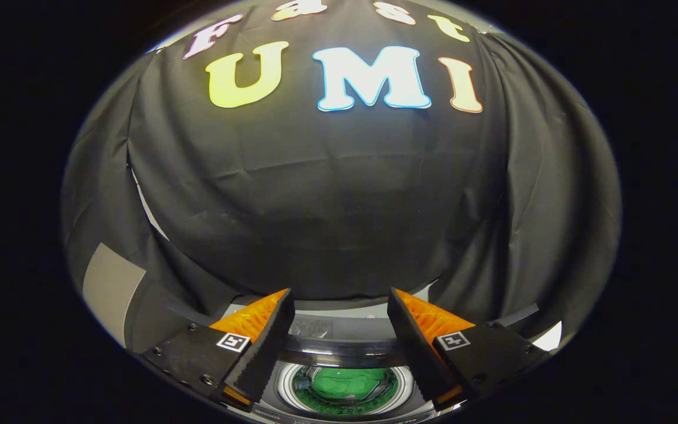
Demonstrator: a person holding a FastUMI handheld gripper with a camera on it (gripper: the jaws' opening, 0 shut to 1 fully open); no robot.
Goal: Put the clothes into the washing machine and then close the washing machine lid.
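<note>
your gripper [339, 318] has its two fingers spread wide apart, and nothing is held between them. below and between the fingers you can see the washing machine [345, 347], and its round tub is open at the top. inside the tub lies a green cloth [355, 381], so the clothes look to be in the washing machine already. the cloth is soft and light and floppy, and it will not break. if you need to push it down more, pinch a bunched-up fold in the middle, not a flat bit, as flat cloth slips out of the fingers. the job left, as it seems, is the lid [339, 346], the dark see-through panel just ahead of the fingers, above the tub. whether it stands up or lies partly folded is hard to tell from here. a lid like this is stiff and smooth, and it may be a bit slippery. take hold of it at its free front edge, or press on that edge and bring it down slowly so it does not slam. the black cloth wall [327, 194] hangs close behind the machine, so keep your fingers clear of it.
</note>
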